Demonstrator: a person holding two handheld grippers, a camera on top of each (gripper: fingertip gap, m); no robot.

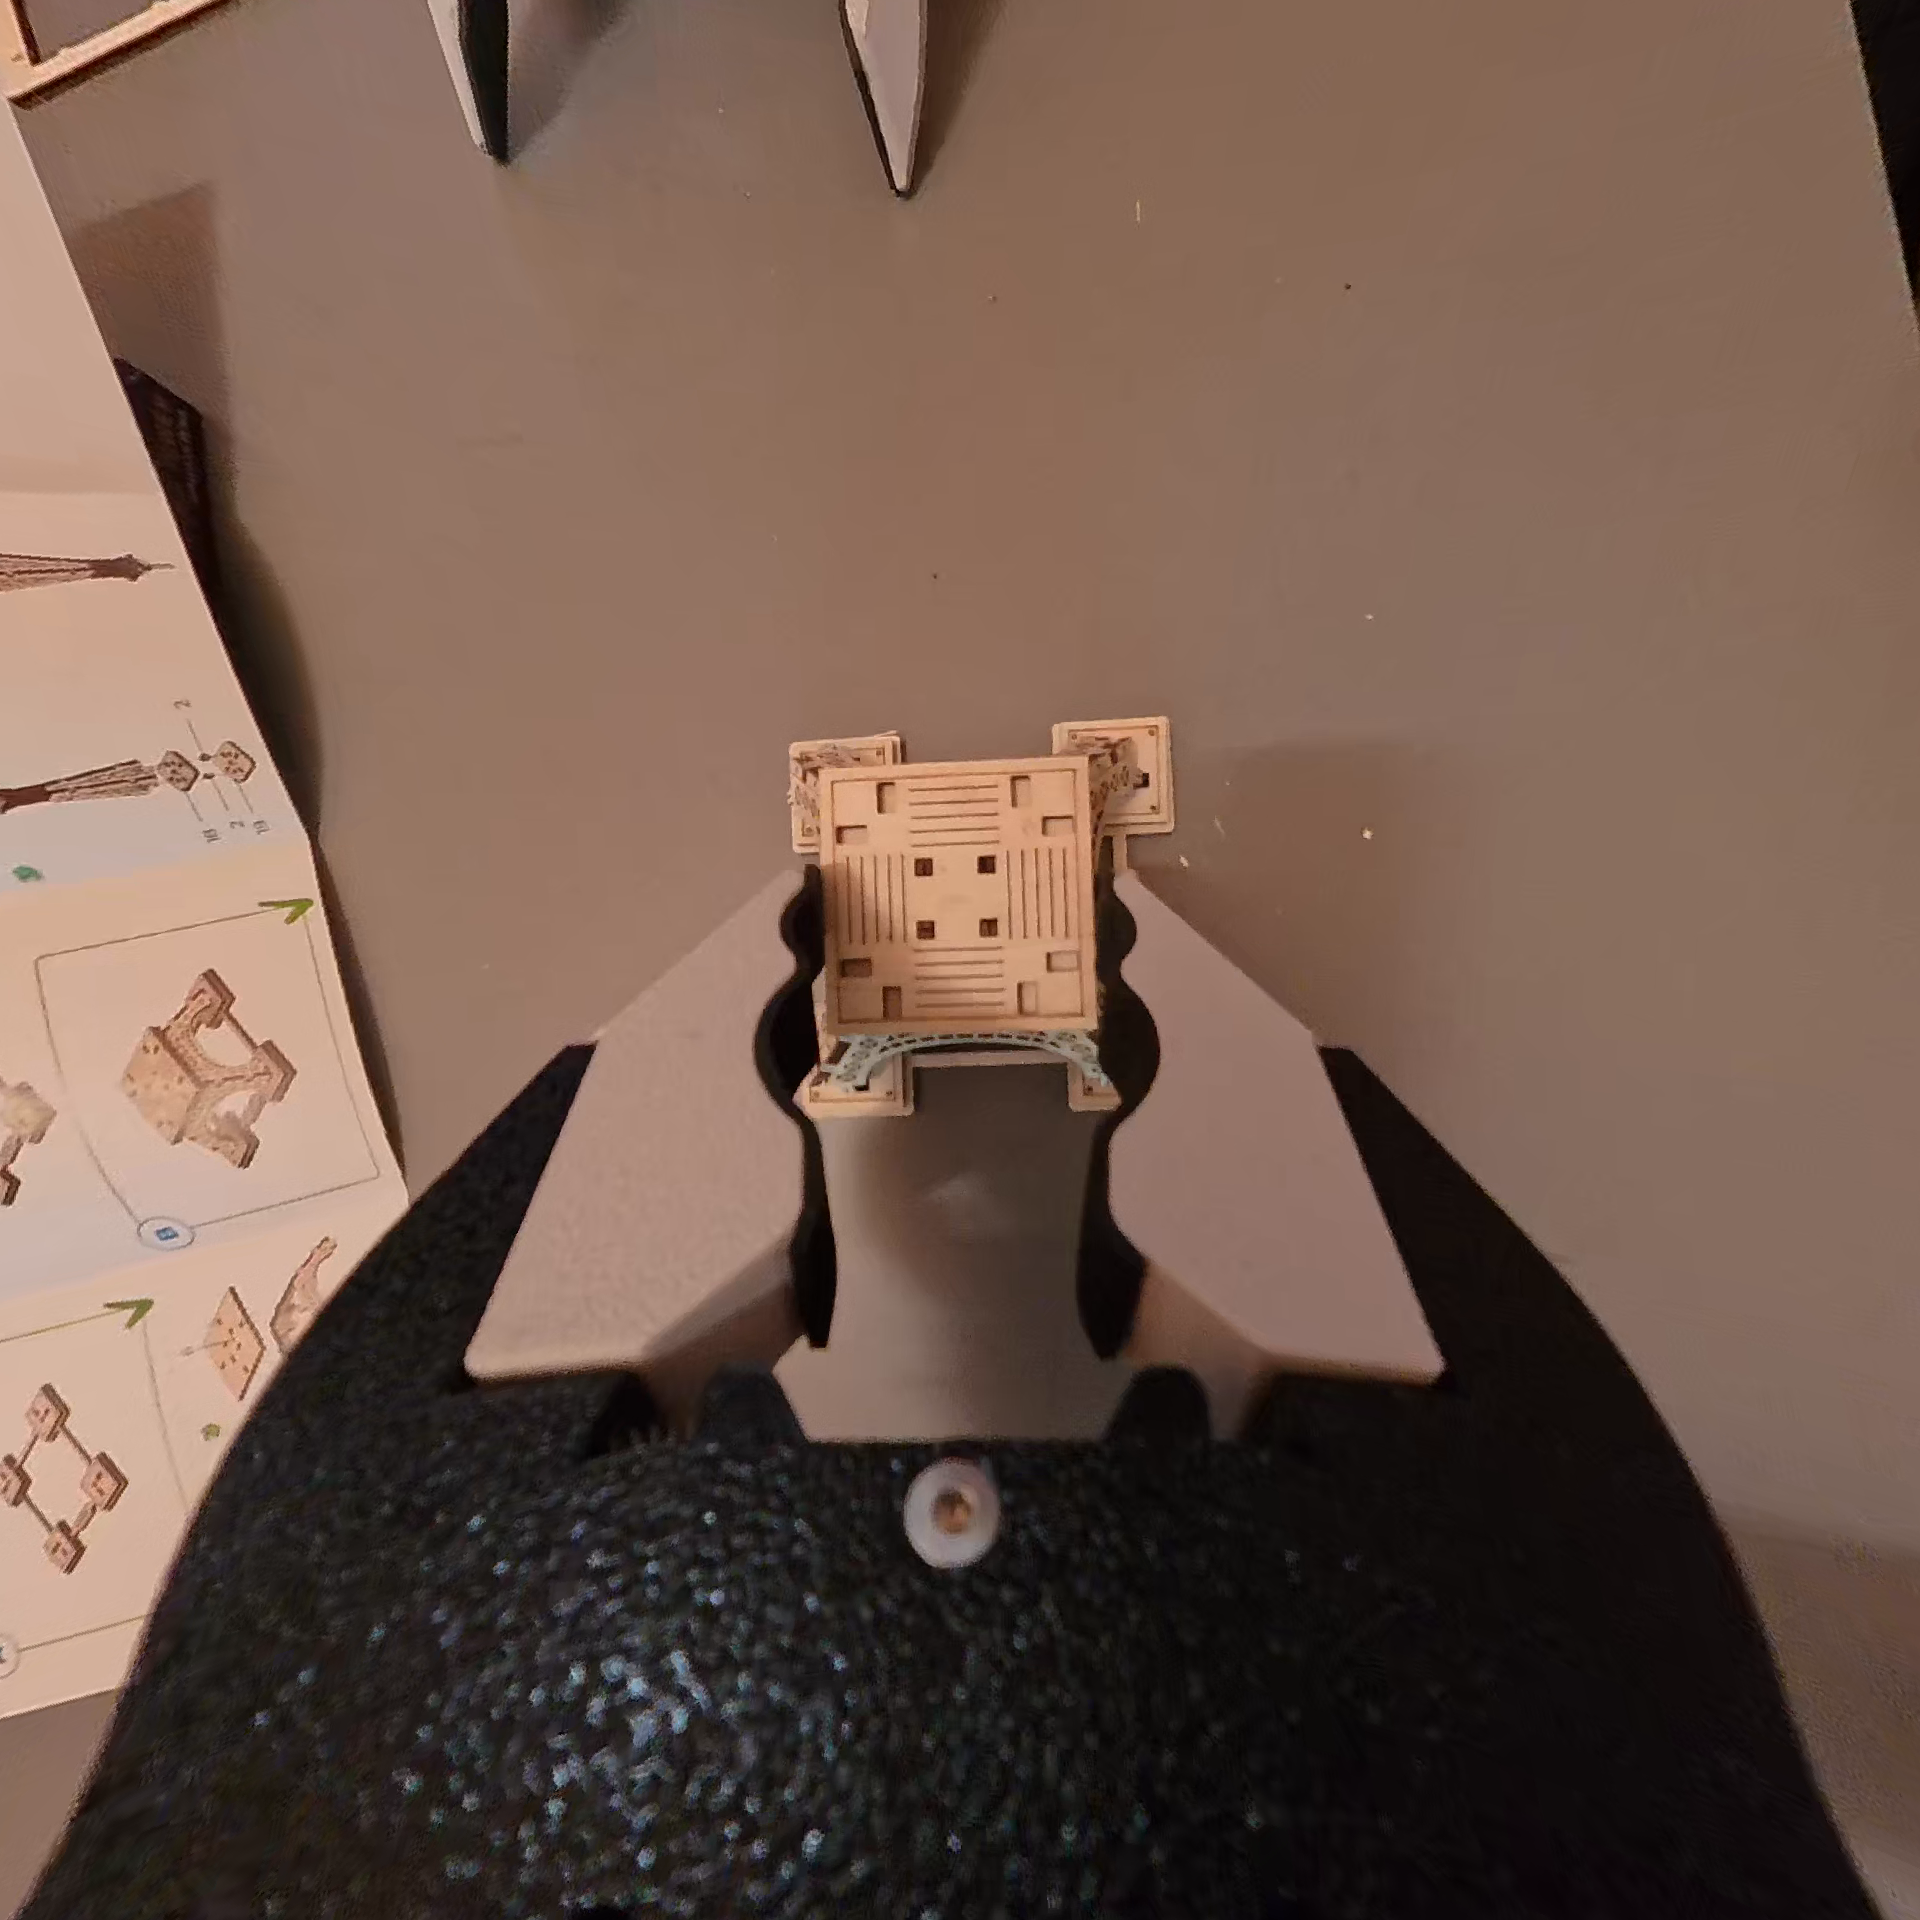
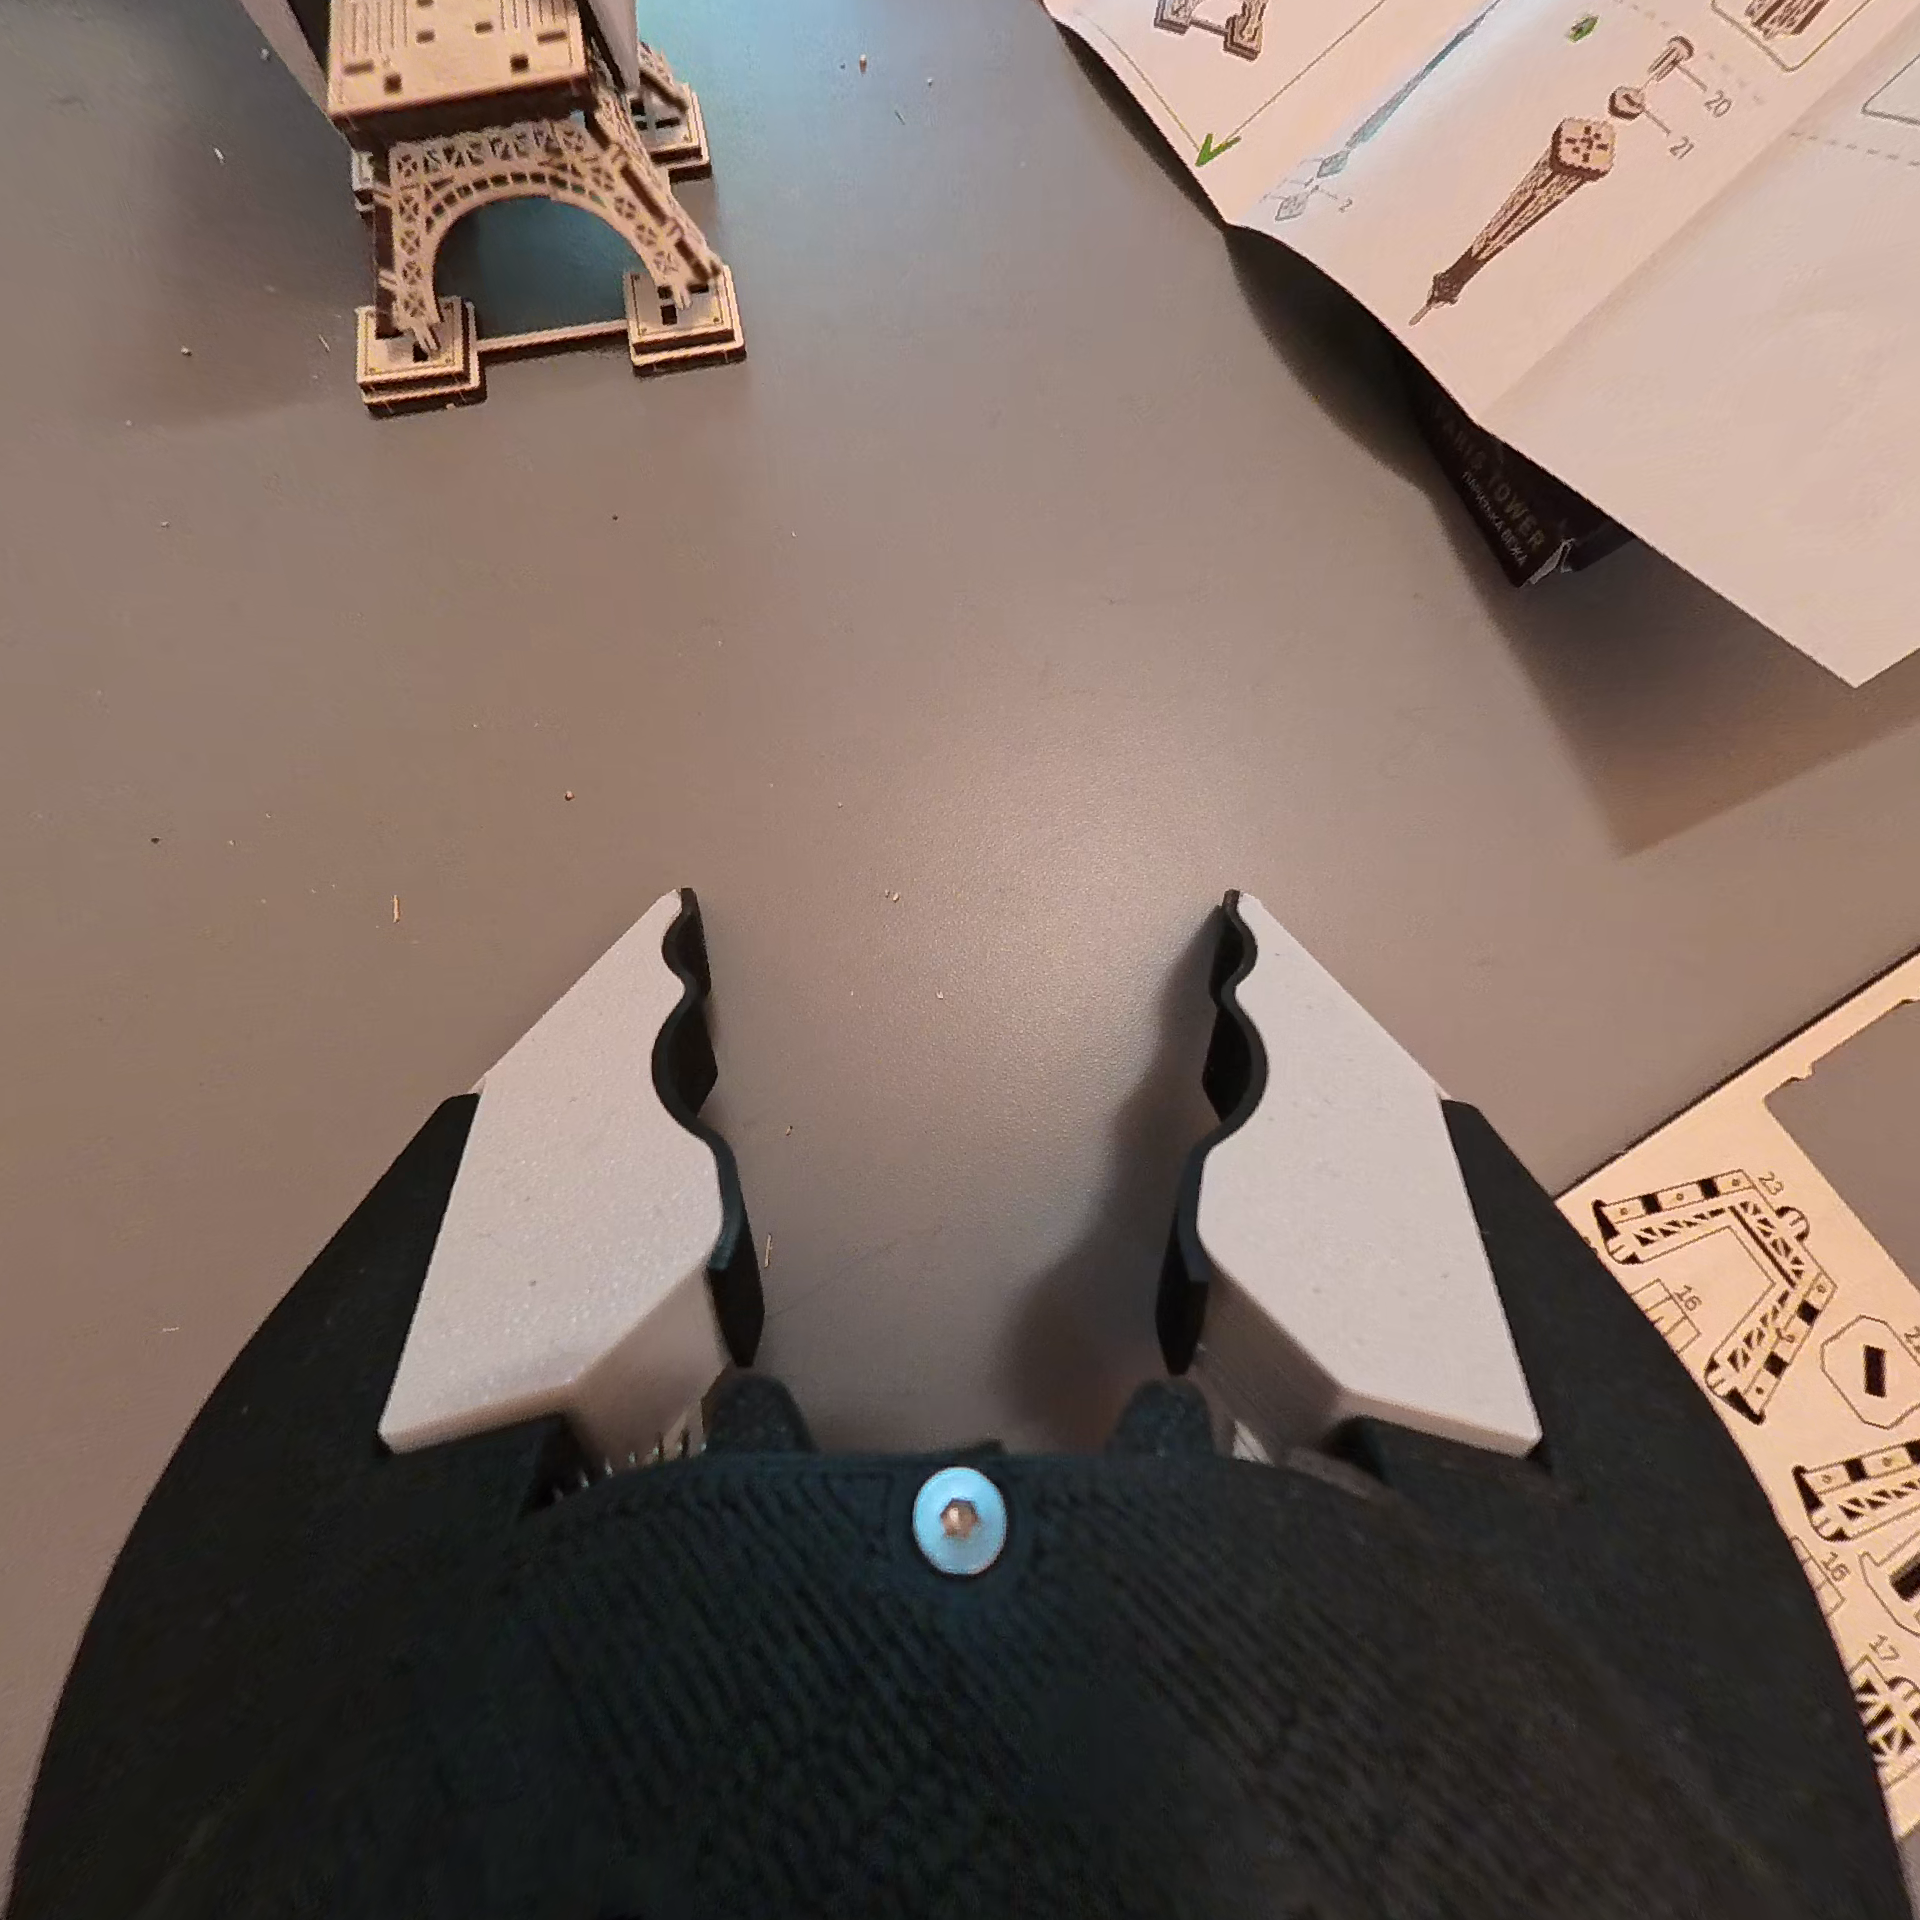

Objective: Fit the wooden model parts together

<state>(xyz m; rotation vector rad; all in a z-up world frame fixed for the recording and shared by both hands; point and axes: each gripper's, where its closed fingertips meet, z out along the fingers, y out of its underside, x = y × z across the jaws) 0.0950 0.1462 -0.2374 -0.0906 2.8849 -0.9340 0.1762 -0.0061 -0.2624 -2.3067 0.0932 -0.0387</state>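
The grey worktop (image 2: 935,644) carries everything. An instruction sheet (image 2: 1714,343) lies folded open at its far right in the right wrist view, over a dark box (image 2: 1496,499), and a punched-out parts sheet (image 2: 1766,1351) lies just beside the right gripper on its right.

The tower base (image 1: 961,904), a four-legged arched wooden piece with a slotted square deck on top, stands upright on its feet. The left gripper (image 1: 956,914) is the one at it: its jaws are closed in from both sides on the deck, pads touching or all but touching the deck's edges, so it appears to be gripped. The base's axis runs vertically, and the deck's slots face up towards whatever part comes next.

The right gripper (image 2: 956,935) is well apart from it. Its jaws stand wide open and hold nothing, with only bare worktop between them. From there the base (image 2: 520,197) lies ahead and to the left, and the parts sheet is the nearer thing.

My judgement: the left steadies the base, and the right must fetch a part from its right side, then carry it forward-left and down onto the deck.
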